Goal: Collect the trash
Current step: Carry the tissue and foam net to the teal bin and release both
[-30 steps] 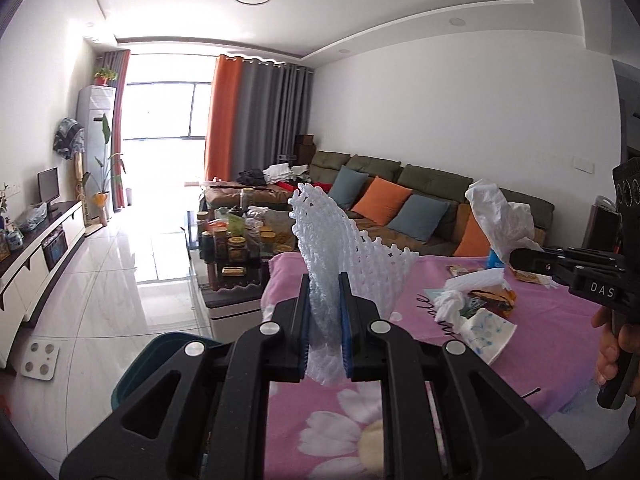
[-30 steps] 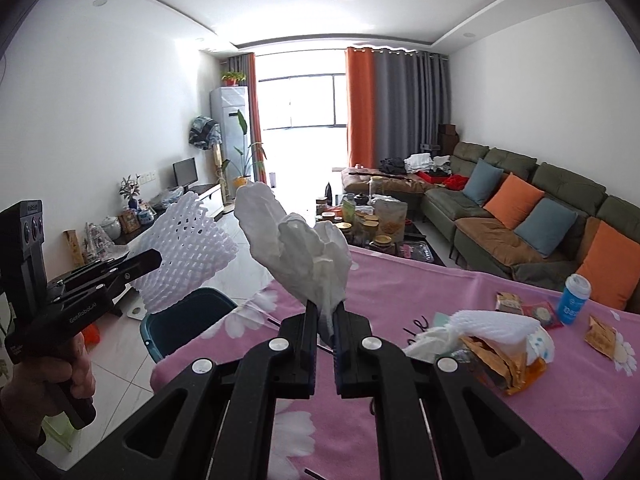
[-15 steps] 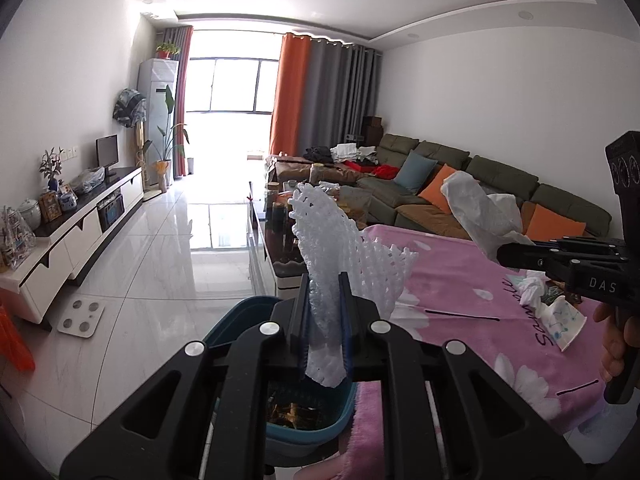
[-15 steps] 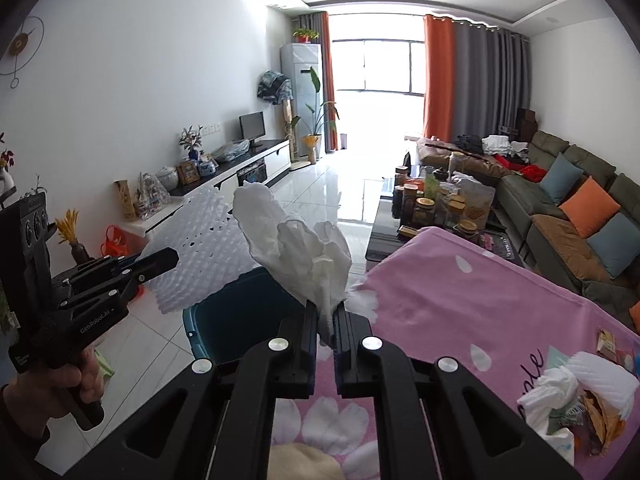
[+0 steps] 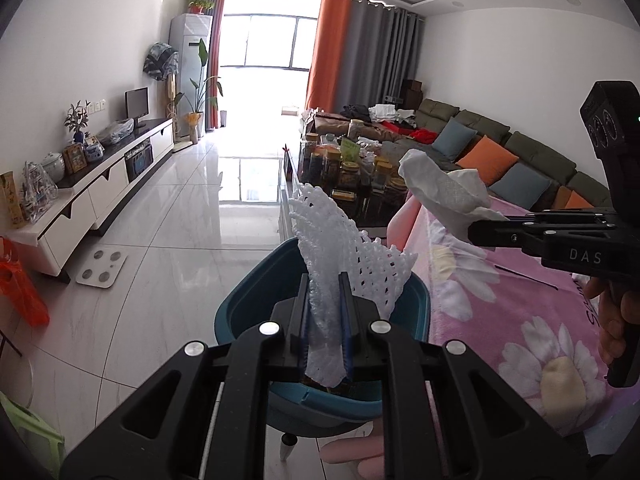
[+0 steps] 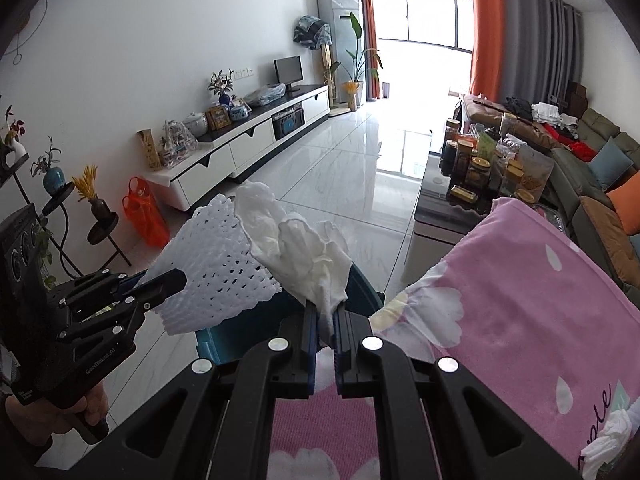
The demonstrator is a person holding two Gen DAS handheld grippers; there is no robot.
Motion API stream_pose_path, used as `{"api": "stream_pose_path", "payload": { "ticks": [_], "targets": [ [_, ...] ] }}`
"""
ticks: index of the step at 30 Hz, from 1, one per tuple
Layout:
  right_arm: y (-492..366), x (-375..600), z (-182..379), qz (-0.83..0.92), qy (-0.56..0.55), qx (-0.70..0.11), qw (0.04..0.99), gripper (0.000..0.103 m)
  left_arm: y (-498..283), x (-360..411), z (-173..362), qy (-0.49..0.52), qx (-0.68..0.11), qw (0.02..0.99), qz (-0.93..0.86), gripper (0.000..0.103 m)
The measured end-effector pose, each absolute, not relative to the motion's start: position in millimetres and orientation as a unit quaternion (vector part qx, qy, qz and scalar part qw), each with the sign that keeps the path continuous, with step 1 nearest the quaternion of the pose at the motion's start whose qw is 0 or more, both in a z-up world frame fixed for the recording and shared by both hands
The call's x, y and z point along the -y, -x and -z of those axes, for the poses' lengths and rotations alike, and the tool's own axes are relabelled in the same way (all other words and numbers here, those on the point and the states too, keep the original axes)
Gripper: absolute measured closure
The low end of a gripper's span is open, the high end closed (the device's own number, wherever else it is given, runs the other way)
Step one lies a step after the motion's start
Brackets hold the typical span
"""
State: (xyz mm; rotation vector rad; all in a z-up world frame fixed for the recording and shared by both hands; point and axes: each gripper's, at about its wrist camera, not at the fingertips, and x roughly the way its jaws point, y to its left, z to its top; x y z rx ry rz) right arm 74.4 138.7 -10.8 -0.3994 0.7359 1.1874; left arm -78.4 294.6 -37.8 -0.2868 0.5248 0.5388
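Trash fills both tools. White foam net (image 5: 348, 264) is pinched tight in the left gripper (image 5: 325, 320), right above the blue bin (image 5: 236, 312). Crumpled white tissue (image 6: 304, 252) is squeezed in the right gripper (image 6: 325, 332), near the bin's rim beside the pink flower tablecloth (image 6: 520, 300). White letters "DAS" show on the right tool's side. The left tool has small writing that may say "GenRobot.AI", but it is blurry. More tissue (image 6: 612, 436) lies on the table.

A home living room: sofa (image 5: 500, 148), TV cabinet (image 6: 240, 148), curtains (image 5: 360, 52), cluttered coffee table (image 6: 436, 204).
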Motion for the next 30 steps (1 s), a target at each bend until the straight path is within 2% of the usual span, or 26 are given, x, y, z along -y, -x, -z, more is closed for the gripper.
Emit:
{"api": "stream_pose_path", "payload": {
  "ticks": [18,23,30],
  "targets": [
    [-85.6,-215.3,63.5,-0.54,0.249,-0.414,0.689,0.096,19.3,-325.1,112.2,0.195,-0.337,0.873,-0.293,0.088],
    [-86.2,-223.2,75.4,-0.533,0.267,-0.427,0.68,0.093,-3.5,-335.4,125.6,0.209,-0.353,0.863,-0.297,0.087],
    [-86.4,-230.7,81.5,-0.529,0.277,-0.435,0.673,0.089,-23.4,-335.6,136.1,0.207,-0.365,0.858,-0.297,0.079]
  ]
}}
